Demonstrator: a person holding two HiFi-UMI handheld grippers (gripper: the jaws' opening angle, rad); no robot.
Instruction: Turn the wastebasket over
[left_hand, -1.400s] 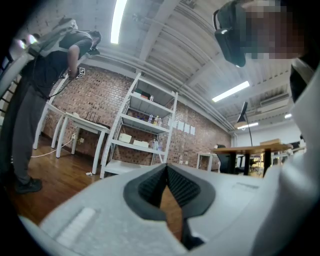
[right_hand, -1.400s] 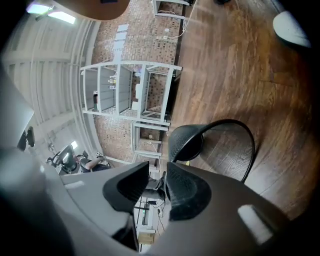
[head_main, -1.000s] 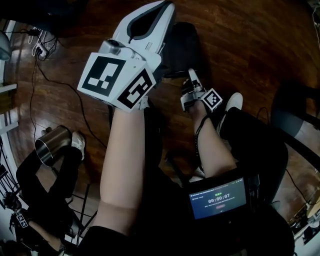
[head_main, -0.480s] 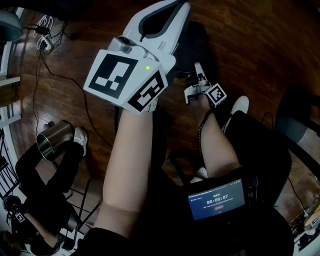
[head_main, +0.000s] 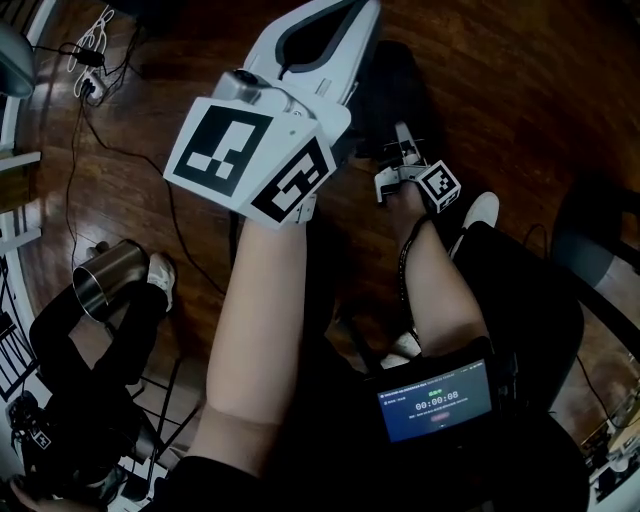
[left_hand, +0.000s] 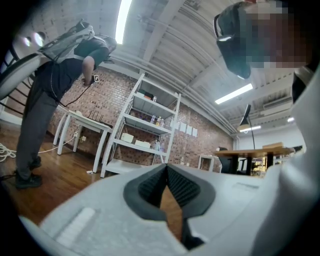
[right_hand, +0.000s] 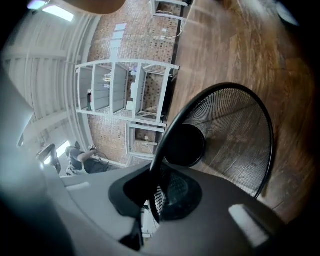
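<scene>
Dark wooden floor runs out to a brick wall with white shelving. The black wire-mesh wastebasket is on that floor just ahead of my right gripper, its mouth turned toward me so I look in at its solid bottom. It seems to lie on its side. My right jaws are closing the last bit onto its thin rim, which runs between them. My left gripper is held higher, its jaws together on nothing. So I judge the grasp is made, and the lifting and turning over are all still to do.
</scene>
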